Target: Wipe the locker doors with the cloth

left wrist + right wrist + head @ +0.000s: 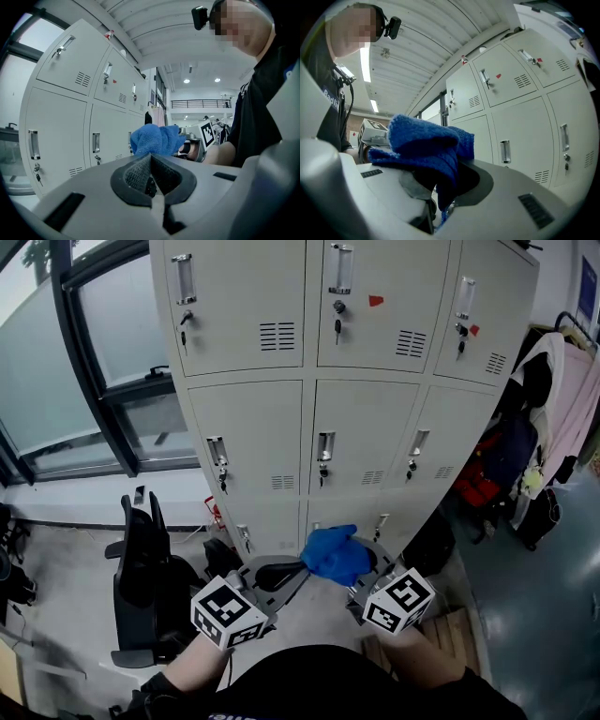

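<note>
Jaws of right gripper point(440, 206) pinching cloth point(422, 145), left gripper point(151, 176) closed, empty

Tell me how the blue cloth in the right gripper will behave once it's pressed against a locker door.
Probably floppy: the blue cloth bunches and droops over the right gripper rather than holding a shape. Its fuzzy terry surface suggests it's light and grippy, unlikely to slip out. Pressed on a locker door, it should flatten and conform.

Fuzzy cloth against smooth painted metal.
We see a nappy blue terry cloth point(333, 556), matt pale grey sheet-metal lockers point(253, 442) with shiny chrome handles point(324, 446), and matt grey plastic on the left gripper point(151, 157), its black pads point(136, 173) ribbed.
</note>
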The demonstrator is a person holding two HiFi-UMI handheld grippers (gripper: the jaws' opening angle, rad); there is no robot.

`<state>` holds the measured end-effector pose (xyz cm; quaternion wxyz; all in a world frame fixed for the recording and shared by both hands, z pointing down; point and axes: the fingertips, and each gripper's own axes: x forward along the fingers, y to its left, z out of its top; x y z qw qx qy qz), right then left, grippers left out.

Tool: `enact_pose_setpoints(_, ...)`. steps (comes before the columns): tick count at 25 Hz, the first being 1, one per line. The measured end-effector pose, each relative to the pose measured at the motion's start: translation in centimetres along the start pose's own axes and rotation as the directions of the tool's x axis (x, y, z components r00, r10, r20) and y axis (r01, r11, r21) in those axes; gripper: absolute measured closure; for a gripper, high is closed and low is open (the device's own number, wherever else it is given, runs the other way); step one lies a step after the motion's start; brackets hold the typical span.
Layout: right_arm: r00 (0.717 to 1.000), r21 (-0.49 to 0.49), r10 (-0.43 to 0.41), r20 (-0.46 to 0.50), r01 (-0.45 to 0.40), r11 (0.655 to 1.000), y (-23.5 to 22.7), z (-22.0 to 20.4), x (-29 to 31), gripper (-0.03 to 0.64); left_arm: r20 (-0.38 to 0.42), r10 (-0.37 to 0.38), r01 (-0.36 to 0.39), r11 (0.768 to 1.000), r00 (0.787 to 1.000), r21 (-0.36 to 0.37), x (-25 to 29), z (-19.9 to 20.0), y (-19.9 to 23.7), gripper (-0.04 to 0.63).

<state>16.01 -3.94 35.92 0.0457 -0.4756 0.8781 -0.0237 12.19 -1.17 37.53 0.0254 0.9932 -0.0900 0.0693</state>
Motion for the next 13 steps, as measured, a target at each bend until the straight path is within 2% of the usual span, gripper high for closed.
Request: enact_pose_setpoints(13, 1.000, 0.021, -0.021, 0.000, 0.021, 1.000, 0.04, -0.62, 0.18, 0.569, -0.004, -0.020, 0.020, 1.000, 1.000, -0.005, -0.24, -0.19, 0.21, 0.588)
